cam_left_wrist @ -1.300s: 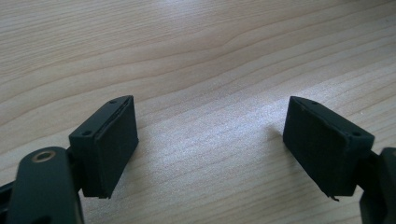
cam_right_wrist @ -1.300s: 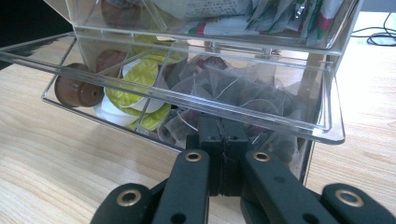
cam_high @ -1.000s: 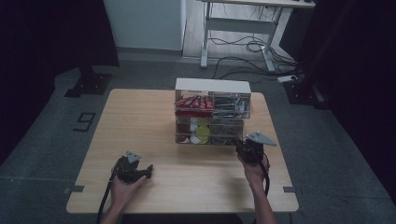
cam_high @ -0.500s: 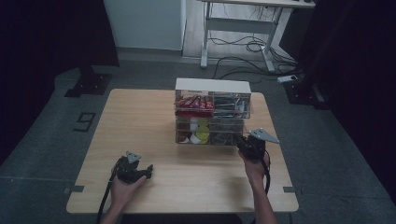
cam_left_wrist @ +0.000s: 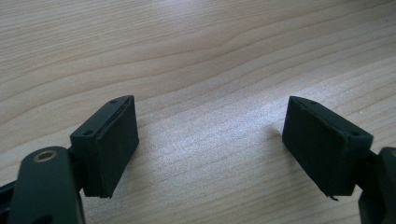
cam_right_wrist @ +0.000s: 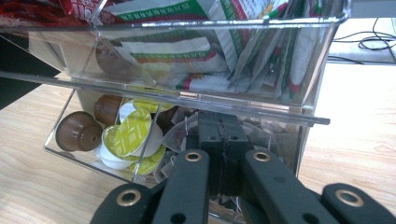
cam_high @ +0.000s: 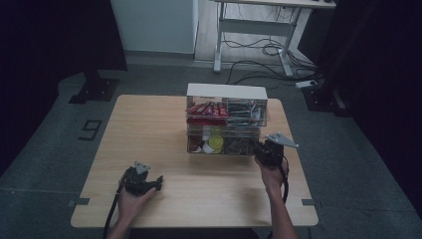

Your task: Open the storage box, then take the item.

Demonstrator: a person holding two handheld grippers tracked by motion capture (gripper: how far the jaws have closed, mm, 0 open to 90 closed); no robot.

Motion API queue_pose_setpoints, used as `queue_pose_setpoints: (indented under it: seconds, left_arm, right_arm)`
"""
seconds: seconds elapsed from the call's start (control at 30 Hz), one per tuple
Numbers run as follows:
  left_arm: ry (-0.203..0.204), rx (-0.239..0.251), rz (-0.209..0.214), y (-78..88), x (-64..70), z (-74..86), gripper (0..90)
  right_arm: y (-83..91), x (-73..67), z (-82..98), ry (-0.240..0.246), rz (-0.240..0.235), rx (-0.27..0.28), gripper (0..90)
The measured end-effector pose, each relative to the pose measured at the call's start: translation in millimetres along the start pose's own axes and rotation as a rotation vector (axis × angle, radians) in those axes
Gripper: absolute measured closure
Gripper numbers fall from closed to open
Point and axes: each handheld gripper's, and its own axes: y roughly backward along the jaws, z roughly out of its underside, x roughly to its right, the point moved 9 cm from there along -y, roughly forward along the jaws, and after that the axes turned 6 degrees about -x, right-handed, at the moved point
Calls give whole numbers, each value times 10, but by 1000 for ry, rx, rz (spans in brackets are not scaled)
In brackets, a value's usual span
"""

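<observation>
Right tool (cam_right_wrist: 219,154): jaws together, nothing visibly clamped, tip at the organizer's (cam_high: 226,122) lower right drawer (cam_right_wrist: 187,140), centre frame, dead ahead. The organizer is clear hard acrylic, boxy, its long axis across the counter (cam_high: 149,129). Left tool (cam_left_wrist: 210,144): jaws apart, empty, over bare wood grain, well away.

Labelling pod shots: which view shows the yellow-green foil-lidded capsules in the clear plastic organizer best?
Right gripper view: the yellow-green foil-lidded capsules sit close up in the clear plastic organizer's lower left compartment, beside brown pods, with lids legible. The high view shows them as a small yellow patch. The left gripper view faces bare wooden table.
</observation>
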Motion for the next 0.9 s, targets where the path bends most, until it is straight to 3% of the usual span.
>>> queue_pose_setpoints:
  seconds: [0.5, 0.9]
  left_arm:
    - [0, 5, 12, 25, 47, 8, 214]
    - [-19, 89, 16, 260, 122, -175, 293]
  right_arm:
    - [6, -4, -97, 14, 1, -2, 893]
    - [3, 13, -103, 18, 4, -7, 893]
